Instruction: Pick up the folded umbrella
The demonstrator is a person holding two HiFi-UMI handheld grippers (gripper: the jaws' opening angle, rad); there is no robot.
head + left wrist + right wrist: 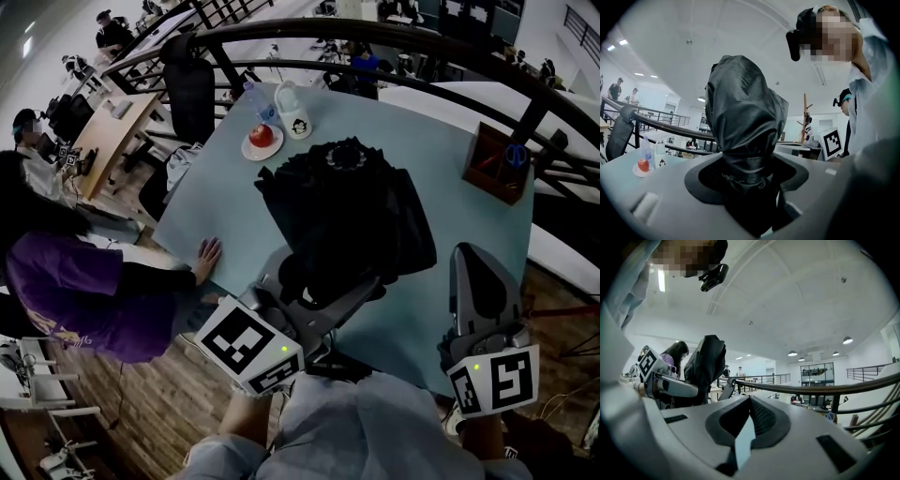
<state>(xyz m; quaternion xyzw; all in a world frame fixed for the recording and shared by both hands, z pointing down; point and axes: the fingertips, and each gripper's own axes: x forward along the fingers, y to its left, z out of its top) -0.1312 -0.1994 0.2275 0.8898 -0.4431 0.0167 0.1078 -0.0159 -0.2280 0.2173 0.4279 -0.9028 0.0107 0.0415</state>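
At the far left of the head view a person (pixel 70 281) in purple leans in, one hand (pixel 208 253) flat on the table (pixel 431 309) edge, well left of the left gripper (pixel 323 286). Beyond those fingers, at the table's far side, a plate (pixel 249 150) carries a red apple (pixel 262 136). A white mug (pixel 295 117) stands just right of the plate and a clear bottle (pixel 258 98) just behind it.

The left gripper's fingers are clamped on the umbrella (pixel 352 206). The black, folded bundle rises out from between them, its loose cloth spreading wider than the fingers on both sides. In the left gripper view the fingers (pixel 708 180) press the umbrella (pixel 740 117) at its narrow gathered part. The bulk of the cloth stands upright past the fingertips, and the apple (pixel 643 165) shows small, far to their left. From these views I cannot tell whether the umbrella's lower end touches the table.

The right gripper (pixel 469 267) is held to the right of the umbrella and apart from it, over the table's near right part. In the right gripper view its fingers (pixel 761 416) meet at the tips with only a pale sliver between them lower down, and they hold nothing. The umbrella (pixel 707 366) and the left gripper (pixel 670 386) appear well left of them.

Far beyond the right fingers, at the table's right corner, stands a wooden box (pixel 492 173) with blue-handled scissors (pixel 516 155) in it.
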